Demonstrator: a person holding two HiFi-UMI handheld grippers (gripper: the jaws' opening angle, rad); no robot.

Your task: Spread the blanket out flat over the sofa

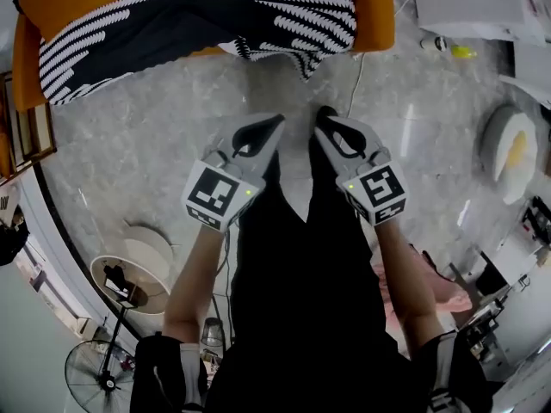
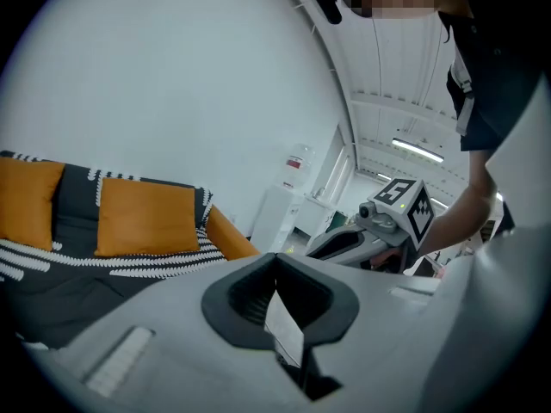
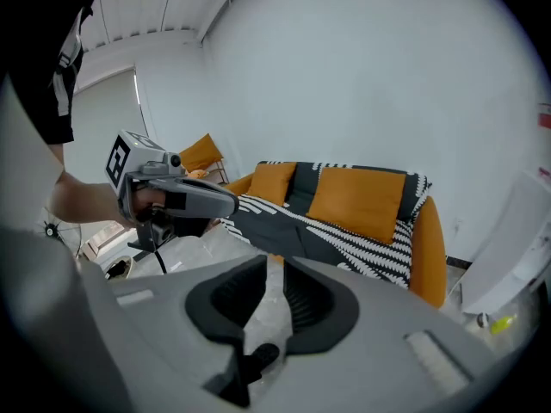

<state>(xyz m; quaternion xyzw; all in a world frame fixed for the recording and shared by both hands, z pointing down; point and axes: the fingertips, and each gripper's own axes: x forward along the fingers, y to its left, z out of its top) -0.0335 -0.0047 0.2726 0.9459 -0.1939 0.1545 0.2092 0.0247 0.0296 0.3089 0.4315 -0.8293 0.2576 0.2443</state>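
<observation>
The black blanket with white zigzag stripes (image 1: pixel 215 15) lies over the orange sofa (image 1: pixel 376 15) at the top of the head view, one corner hanging to the floor. It also shows under the orange cushions (image 3: pixel 357 198) as blanket (image 3: pixel 344 241) and blanket (image 2: pixel 52 265). Both grippers hover over the marble floor, well short of the sofa. My left gripper (image 1: pixel 277 120) (image 2: pixel 275 256) has its tips together with nothing in them. My right gripper (image 1: pixel 325 113) (image 3: pixel 274 261) stands open with a narrow gap, only floor between its jaws.
A standing fan (image 1: pixel 103 372) and a round white stool (image 1: pixel 142 269) are at lower left. A round white device (image 1: pixel 510 149) and white sheets (image 1: pixel 473 7) lie at right. A cable (image 1: pixel 356 67) runs down from the sofa. A white dispenser (image 2: pixel 288 205) stands beside the sofa.
</observation>
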